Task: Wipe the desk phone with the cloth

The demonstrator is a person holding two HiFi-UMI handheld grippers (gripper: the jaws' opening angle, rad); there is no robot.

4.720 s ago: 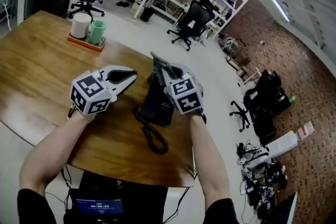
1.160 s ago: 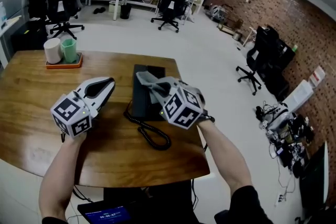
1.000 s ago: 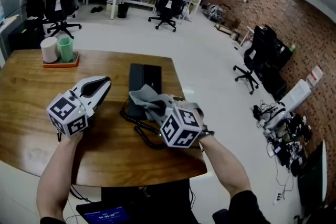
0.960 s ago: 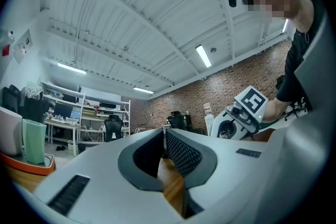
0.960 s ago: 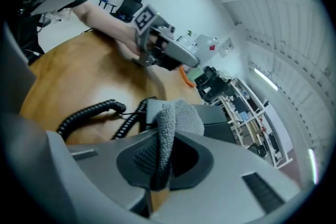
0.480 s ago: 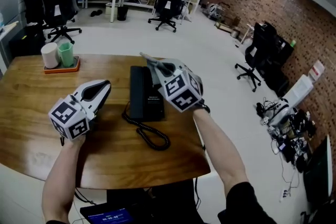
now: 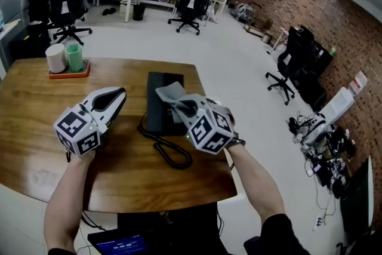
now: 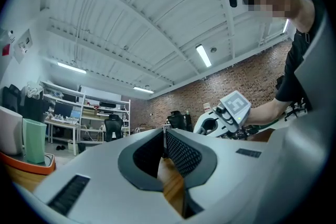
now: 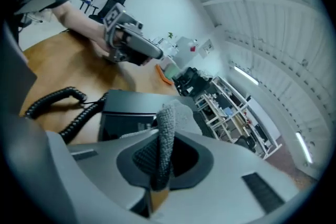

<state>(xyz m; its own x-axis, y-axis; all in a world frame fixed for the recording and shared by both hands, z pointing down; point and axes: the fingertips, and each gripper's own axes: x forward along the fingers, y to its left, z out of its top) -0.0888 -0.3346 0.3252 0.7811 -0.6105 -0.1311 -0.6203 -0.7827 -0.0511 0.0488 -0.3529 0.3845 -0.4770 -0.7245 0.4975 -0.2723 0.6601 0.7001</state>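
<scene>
Right gripper [image 7: 182,106] drawn back over desk phone [image 7: 157,106], jaws clamping cloth [image 7: 169,92]; left gripper [image 7: 121,94] jaws together; wooden table [image 7: 36,107].

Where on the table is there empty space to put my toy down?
The biggest bare patch is the left side of the table, between the orange tray with cups and the left gripper. Bare wood also runs along the near edge, before the coiled cord. The middle is crowded: desk phone, cord, and the right gripper holding the cloth.
</scene>
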